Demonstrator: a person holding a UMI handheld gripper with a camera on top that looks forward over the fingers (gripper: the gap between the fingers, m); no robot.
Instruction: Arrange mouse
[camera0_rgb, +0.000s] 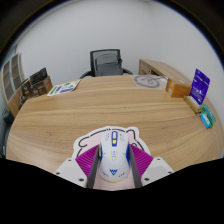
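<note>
A white mouse (112, 155) with blue and yellow trim lies lengthwise between my fingers, its nose pointing away from me. My gripper (112, 168) is shut on it, with the left finger (93, 172) and right finger (131, 170) pressing its two sides and the pink pads flaring out beside them. Just beyond and under the mouse's nose lies a white mouse mat (97, 136) with a pink outline, on the round wooden table (100, 105).
A black office chair (106, 63) stands at the table's far side. A booklet (62, 87) lies at the far left, a purple box (199, 85) and a teal item (206, 117) at the right, and a cable (148, 78) at the far right.
</note>
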